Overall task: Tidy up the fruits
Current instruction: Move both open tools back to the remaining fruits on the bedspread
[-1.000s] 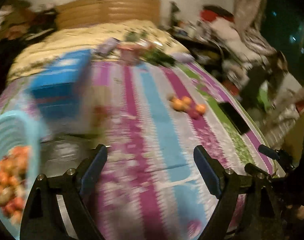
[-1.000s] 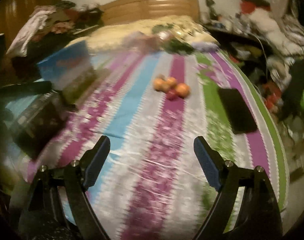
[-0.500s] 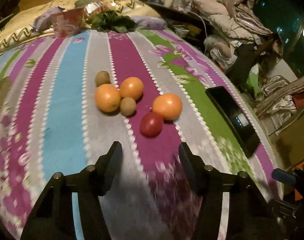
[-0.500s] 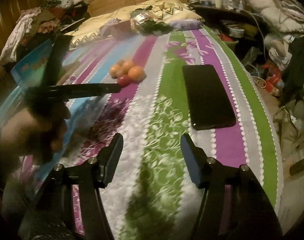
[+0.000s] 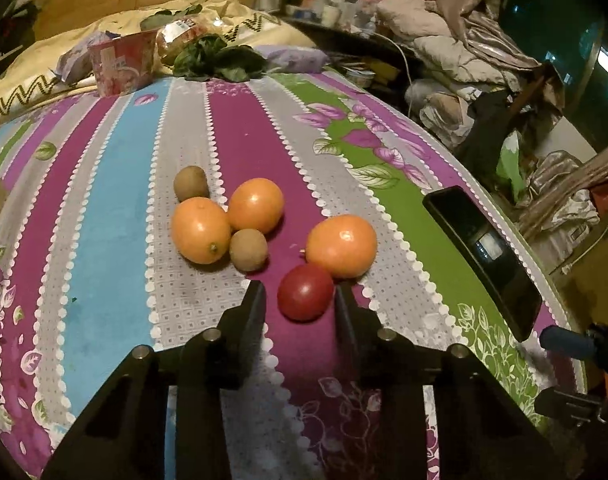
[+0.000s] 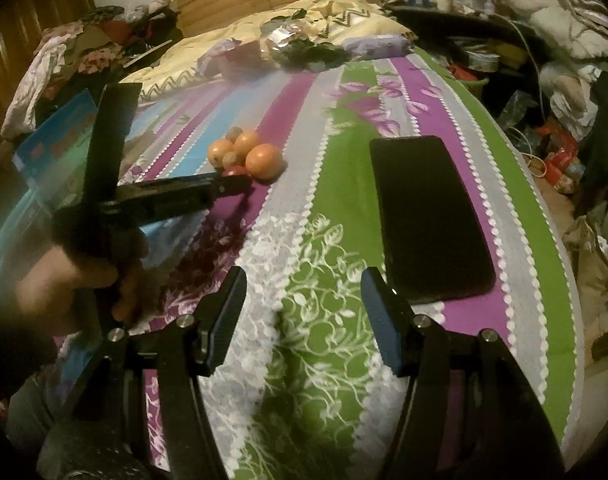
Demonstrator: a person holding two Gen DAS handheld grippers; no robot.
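Closer to the fruit than half a second ago, the left gripper [image 5: 300,300] now has its jaws on either side of the red fruit [image 5: 305,297]; the fingers flank it narrowly, with a small gap visible on each side, so it is not clamped. This red fruit lies on a purple stripe of the bedspread [image 5: 104,208] and touches the right-hand orange [image 5: 341,245] behind it. Two more oranges, one at left [image 5: 200,229] and one behind [image 5: 256,205], sit together with a kiwi [image 5: 248,249] against their near side and a second kiwi [image 5: 190,183] at the far left of the cluster. A black phone [image 5: 483,256] lies on the green stripe, well apart to the right.

From the right wrist view, the right gripper [image 6: 304,300] hovers over the green floral stripe with jaws moderately wide and holding nothing, the phone just beside its right finger. A hand [image 6: 64,276] grips the left tool, whose tips reach the fruit cluster.
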